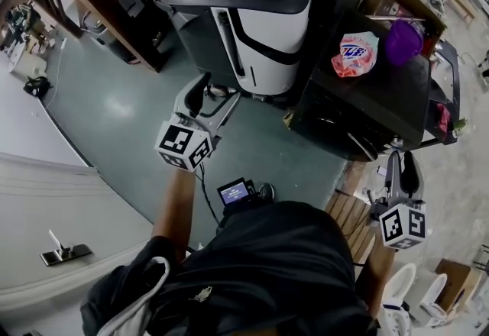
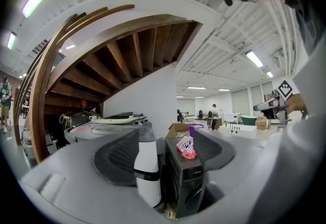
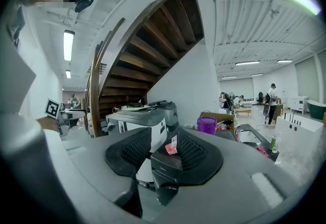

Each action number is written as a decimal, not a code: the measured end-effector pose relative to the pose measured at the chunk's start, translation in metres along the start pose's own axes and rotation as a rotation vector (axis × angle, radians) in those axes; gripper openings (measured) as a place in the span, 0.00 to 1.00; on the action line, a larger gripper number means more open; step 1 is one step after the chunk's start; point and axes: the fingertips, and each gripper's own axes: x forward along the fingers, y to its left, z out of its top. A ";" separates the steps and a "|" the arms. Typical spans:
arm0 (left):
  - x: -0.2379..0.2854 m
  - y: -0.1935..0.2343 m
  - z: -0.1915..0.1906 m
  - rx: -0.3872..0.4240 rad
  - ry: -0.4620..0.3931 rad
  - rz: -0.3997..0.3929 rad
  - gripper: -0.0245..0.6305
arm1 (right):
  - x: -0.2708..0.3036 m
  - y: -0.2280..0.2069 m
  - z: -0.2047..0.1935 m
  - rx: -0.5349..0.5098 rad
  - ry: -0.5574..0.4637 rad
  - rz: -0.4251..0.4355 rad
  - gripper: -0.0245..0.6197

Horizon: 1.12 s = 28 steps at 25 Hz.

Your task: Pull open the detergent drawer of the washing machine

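Only gripper views show left claw and right claw seemingly empty.

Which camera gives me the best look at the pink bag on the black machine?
Head view: the pink bag lies in full sight on top of the black machine. Left gripper view shows it small and side-on; right gripper view shows it smaller, at a jaw's edge.

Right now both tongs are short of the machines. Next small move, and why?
Probably step closer and bring the right tongs toward the upper front of the black machine. Both it and the left tongs are open, empty and off the machine, and the drawer can't be made out from here, so closing in should come before any grip.
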 end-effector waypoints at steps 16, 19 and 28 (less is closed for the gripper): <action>-0.020 0.057 -0.035 -0.089 0.004 0.062 0.61 | 0.057 0.051 0.005 -0.054 0.059 0.073 0.25; -0.024 0.062 -0.042 -0.102 0.015 0.088 0.61 | 0.073 0.057 0.006 -0.043 0.067 0.110 0.25; -0.014 0.061 -0.042 -0.092 0.050 0.141 0.61 | 0.117 0.043 -0.005 0.043 0.097 0.186 0.25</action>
